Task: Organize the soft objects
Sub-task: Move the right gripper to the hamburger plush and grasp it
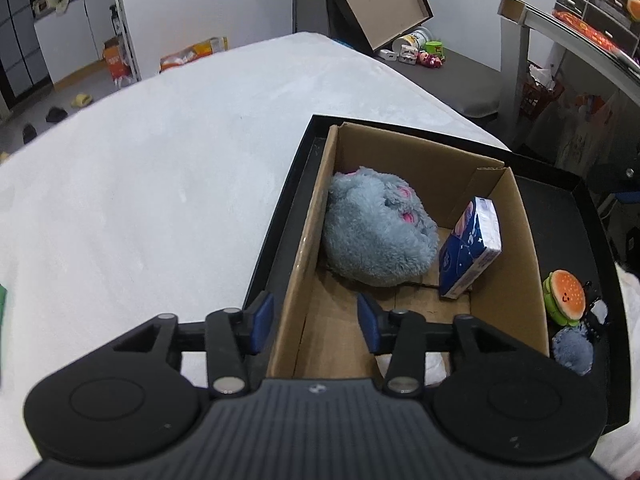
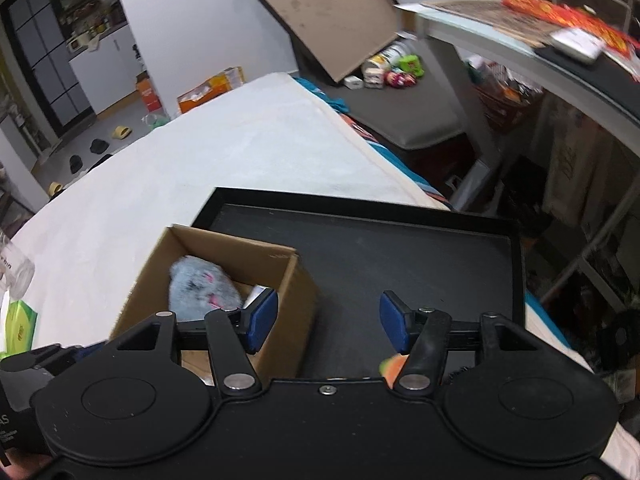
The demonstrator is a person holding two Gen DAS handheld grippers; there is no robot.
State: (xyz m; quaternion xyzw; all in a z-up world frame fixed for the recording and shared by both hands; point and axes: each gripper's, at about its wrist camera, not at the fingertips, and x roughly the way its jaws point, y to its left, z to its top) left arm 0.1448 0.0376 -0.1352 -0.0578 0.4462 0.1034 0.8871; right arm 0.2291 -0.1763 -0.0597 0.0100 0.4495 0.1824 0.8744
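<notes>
Left gripper (image 1: 316,322) fingers part-open astride brown cardboard box (image 1: 308,240) wall, unclamped; right gripper (image 2: 328,322) fingers part-open, empty.

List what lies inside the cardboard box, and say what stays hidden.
Inside the cardboard box: a grey plush toy and a blue tissue pack leaning on the right wall. The floor beneath the plush is covered.

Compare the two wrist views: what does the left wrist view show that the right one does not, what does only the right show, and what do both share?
Only the left view shows the tissue pack leaning in the box, the whole burger toy and a small grey plush beside it. Only the right view shows the green packet and the tray's bare floor. Both show the cardboard box in the tray, the grey plush inside, and the white cloth.
</notes>
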